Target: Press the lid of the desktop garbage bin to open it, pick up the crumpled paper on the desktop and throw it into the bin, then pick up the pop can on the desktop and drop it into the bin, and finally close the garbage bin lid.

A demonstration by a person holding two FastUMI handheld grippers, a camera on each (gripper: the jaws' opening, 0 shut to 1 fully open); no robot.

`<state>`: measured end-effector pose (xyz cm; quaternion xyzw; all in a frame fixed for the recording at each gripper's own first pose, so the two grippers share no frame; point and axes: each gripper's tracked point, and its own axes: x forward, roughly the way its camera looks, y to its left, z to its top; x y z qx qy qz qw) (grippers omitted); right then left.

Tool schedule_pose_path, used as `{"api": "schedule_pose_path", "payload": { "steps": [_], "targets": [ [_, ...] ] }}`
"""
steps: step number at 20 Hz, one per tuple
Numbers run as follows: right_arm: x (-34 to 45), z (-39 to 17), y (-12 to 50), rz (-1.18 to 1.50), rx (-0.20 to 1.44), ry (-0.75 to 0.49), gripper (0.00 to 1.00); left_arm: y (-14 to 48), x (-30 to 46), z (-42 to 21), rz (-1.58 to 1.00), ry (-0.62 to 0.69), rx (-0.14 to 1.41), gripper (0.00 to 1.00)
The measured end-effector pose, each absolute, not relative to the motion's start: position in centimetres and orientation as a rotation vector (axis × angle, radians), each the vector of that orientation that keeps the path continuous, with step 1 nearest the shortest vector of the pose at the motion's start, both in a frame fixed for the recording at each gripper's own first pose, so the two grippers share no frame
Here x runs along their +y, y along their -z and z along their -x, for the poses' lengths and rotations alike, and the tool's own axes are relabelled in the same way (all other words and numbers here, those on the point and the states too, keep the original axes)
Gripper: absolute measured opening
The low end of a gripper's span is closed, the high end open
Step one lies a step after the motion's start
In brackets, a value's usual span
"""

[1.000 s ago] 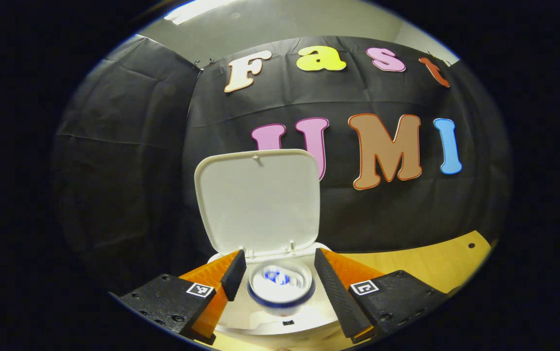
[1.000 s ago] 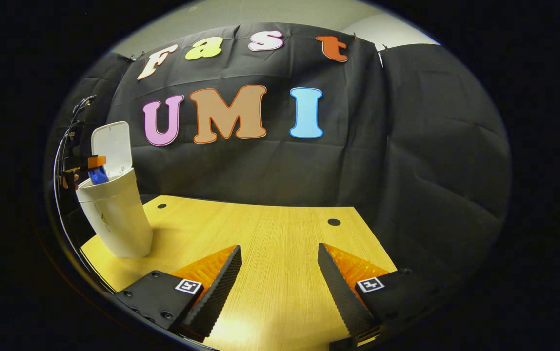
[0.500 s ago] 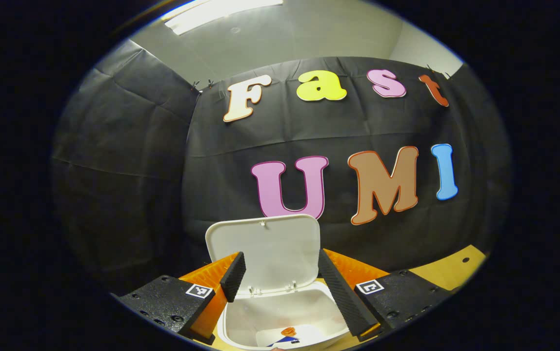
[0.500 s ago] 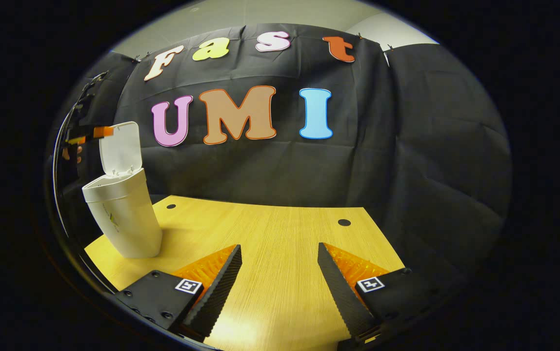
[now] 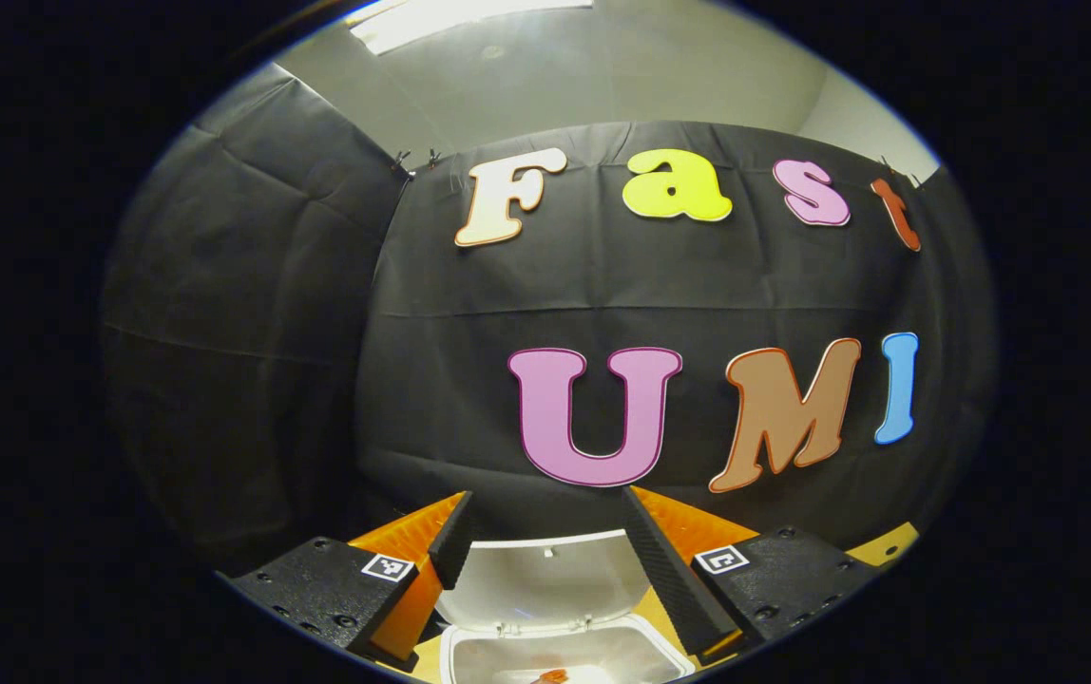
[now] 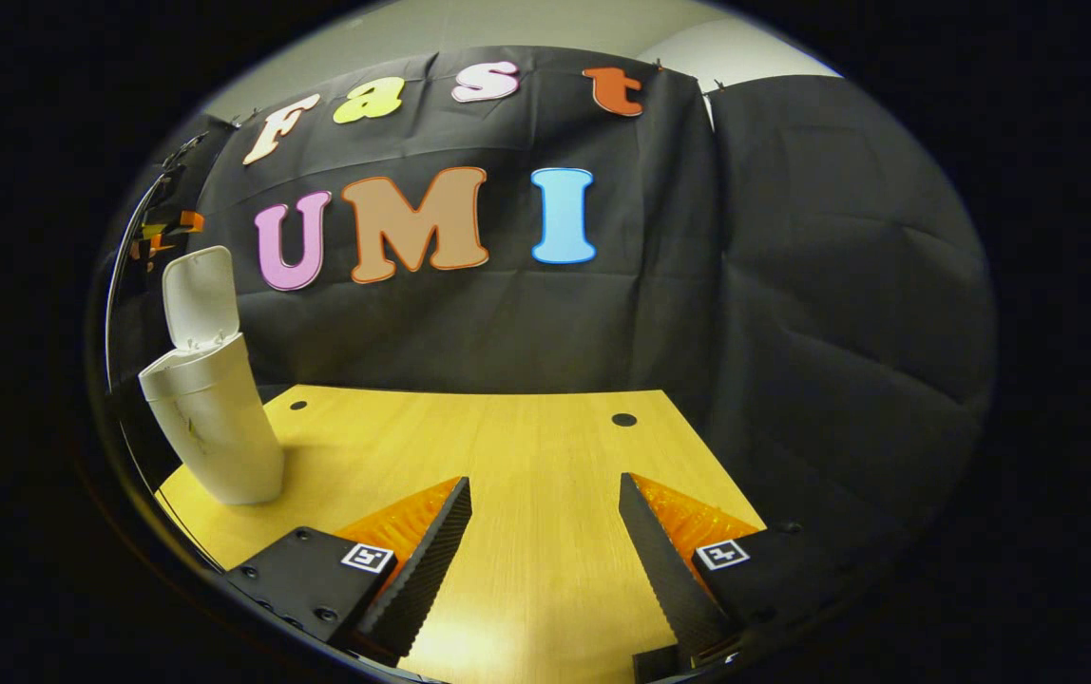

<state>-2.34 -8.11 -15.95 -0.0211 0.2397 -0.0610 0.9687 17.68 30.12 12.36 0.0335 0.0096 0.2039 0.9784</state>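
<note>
So the left gripper (image 5: 545, 560) is way higher than a second ago. Back then it sat right over the bin (image 5: 564, 651) with the can between its fingers; now the fingers are spread with nothing in them, and the bin's mouth and raised lid (image 5: 545, 579) have slid down to the bottom edge. In the right gripper view it sits above the lid (image 6: 199, 294), not at the rim.

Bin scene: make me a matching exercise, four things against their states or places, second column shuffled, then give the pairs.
Things:
1. bin lid
2. left gripper
3. right gripper
4. white bin

States or places:
A. open, over bare wooden table
B. stands near the table's left edge in the right gripper view
C. raised upright
D. open, above the bin's mouth

Pairs: 1-C, 2-D, 3-A, 4-B
</note>
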Motion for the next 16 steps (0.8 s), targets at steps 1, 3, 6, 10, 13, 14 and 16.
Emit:
{"api": "schedule_pose_path", "payload": {
  "steps": [1,3,6,10,13,14,16],
  "targets": [
    [-8.5,2.7,16.0,0.041,0.487,0.134,0.99,-12.1,30.5,-18.5,-0.054,-0.410,0.033,0.96],
    [-8.9,3.3,16.0,0.042,0.488,0.152,0.99,-11.0,31.3,-19.8,-0.039,-0.411,0.077,0.89],
    [-9.1,3.7,16.1,0.042,0.488,0.169,0.99,-8.7,32.3,-20.7,-0.036,-0.419,0.149,0.90],
    [-9.1,3.6,15.8,0.036,0.483,0.176,0.99,-8.1,31.8,-20.2,-0.039,-0.400,0.169,0.89],
    [-8.4,3.2,15.9,0.029,0.481,0.158,0.99,-7.8,30.6,-18.7,-0.055,-0.381,0.165,0.92],
    [-8.1,3.0,16.1,0.028,0.479,0.148,0.99,-7.8,30.1,-18.0,-0.055,-0.376,0.162,0.91],
    [-7.5,2.7,16.3,0.035,0.479,0.130,0.99,-7.3,29.1,-16.5,-0.052,-0.366,0.157,0.94]
  ]
}}
